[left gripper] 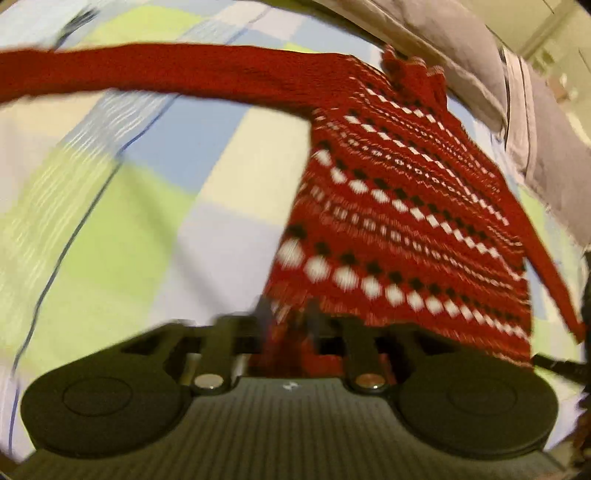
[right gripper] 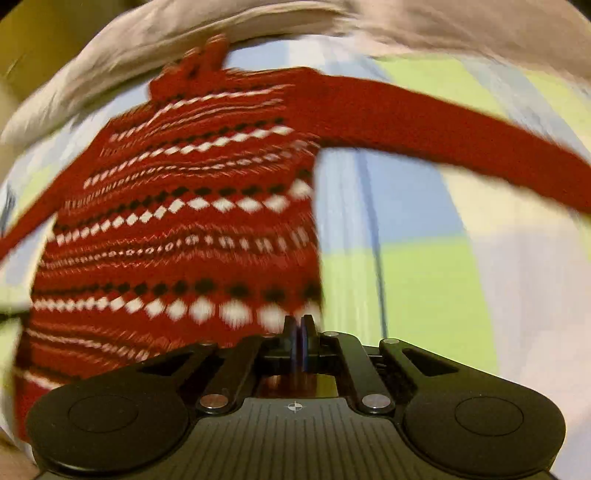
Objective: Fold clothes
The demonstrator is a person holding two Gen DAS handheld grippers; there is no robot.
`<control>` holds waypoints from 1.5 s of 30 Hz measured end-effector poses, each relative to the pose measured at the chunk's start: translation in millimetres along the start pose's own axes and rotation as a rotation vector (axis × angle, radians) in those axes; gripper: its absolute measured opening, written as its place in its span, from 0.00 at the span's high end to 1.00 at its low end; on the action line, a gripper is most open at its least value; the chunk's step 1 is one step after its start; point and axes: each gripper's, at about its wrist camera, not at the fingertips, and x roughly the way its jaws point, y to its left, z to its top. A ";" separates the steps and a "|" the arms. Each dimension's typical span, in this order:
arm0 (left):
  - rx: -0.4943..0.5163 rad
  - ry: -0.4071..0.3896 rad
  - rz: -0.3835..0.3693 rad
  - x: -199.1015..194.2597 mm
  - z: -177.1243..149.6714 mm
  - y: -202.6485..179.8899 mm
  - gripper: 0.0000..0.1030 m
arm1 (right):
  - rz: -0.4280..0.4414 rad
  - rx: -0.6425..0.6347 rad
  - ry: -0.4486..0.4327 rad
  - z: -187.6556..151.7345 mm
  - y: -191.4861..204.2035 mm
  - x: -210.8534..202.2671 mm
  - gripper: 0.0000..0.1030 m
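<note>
A red knitted sweater [left gripper: 406, 206] with white and black diamond bands lies spread on a checked bed sheet [left gripper: 110, 221], with one sleeve [left gripper: 147, 74] stretched out to the left. My left gripper [left gripper: 289, 319] is at the hem. Its blurred fingers stand apart with red fabric bunched between them. In the right wrist view the sweater [right gripper: 184, 221] fills the left half and its other sleeve [right gripper: 443, 125] runs to the right. My right gripper [right gripper: 300, 321] sits at the hem's near corner with its fingers drawn together on the edge. Both views are smeared by motion.
The sheet [right gripper: 424, 277] has blue, green, cream and white squares. A grey pillow or duvet [left gripper: 443, 48] lies along the far side just past the sweater's collar and shows in the right wrist view as a grey pillow or duvet [right gripper: 258, 22].
</note>
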 end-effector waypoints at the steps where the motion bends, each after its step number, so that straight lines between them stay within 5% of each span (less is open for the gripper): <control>1: -0.035 0.007 -0.016 -7.1 -7.3 7.2 0.52 | 0.011 0.065 -0.008 -10.9 -4.3 -6.8 0.45; 2: -0.070 0.023 -0.033 -10.6 -15.9 13.9 0.52 | 0.022 0.130 -0.016 -22.0 -8.4 -13.4 0.23; 5: -0.124 0.083 -0.084 -10.8 -42.8 25.9 0.60 | 0.031 0.238 -0.016 -53.9 -10.5 -27.1 0.28; 6: -0.105 0.090 -0.103 -9.6 -48.4 24.0 0.67 | 0.019 0.226 -0.013 -62.0 -5.9 -27.7 0.42; 7: -0.079 0.090 -0.120 -9.3 -52.3 20.5 0.87 | 0.011 0.201 -0.007 -69.0 -0.6 -27.2 0.50; 8: -0.054 0.087 -0.133 -11.2 -55.1 18.1 0.98 | -0.008 0.171 0.006 -75.1 5.4 -26.4 0.70; 9: -0.029 0.083 -0.144 -14.9 -57.3 16.6 0.97 | -0.029 0.149 0.014 -78.5 9.7 -26.1 0.88; 12: -0.002 -0.010 -0.171 -41.4 -63.1 26.8 0.98 | -0.080 0.116 -0.025 -82.3 15.3 -37.1 0.96; 14: -0.010 -0.006 -0.156 -45.9 -70.9 38.6 0.97 | -0.122 0.095 -0.077 -79.9 14.1 -51.3 0.97; 16: 0.007 0.027 -0.128 -41.2 -81.8 45.4 0.97 | -0.146 0.092 -0.073 -81.6 8.4 -56.3 0.97; 19: 0.047 0.035 -0.059 -35.7 -87.6 39.8 0.94 | -0.169 0.078 0.061 -98.6 1.7 -31.0 0.96; 22: 0.106 -0.040 0.018 -53.4 -77.7 23.2 0.95 | -0.192 0.080 0.028 -95.1 8.2 -43.3 0.90; 23: 0.129 -0.082 0.042 -61.4 -73.8 16.5 0.95 | -0.205 0.084 0.017 -92.2 11.4 -49.9 0.78; 26: 0.146 -0.197 0.072 -76.7 -61.8 -2.7 0.92 | -0.205 0.029 -0.124 -87.3 26.2 -71.5 0.72; 29: 0.178 -0.138 0.052 -47.8 -63.1 -25.4 0.84 | -0.173 -0.063 -0.158 -83.1 44.3 -53.8 0.72; 33: 0.202 0.044 0.116 -14.7 -103.1 -33.1 0.84 | -0.204 -0.158 0.022 -102.6 60.5 -12.7 0.72; 35: 0.154 0.084 0.126 -26.4 -113.0 -33.1 0.84 | -0.212 -0.199 0.033 -120.2 61.9 -20.5 0.72; 38: 0.095 0.154 0.139 -55.6 -115.8 -39.8 0.85 | -0.181 -0.159 0.177 -125.8 48.9 -40.2 0.72; 44: 0.124 -0.005 0.171 -140.7 -77.7 -91.3 0.80 | -0.137 -0.094 0.076 -85.1 38.2 -120.7 0.70; 45: 0.120 -0.028 0.182 -153.6 -70.3 -101.0 0.79 | -0.123 -0.085 0.052 -74.7 39.2 -132.8 0.56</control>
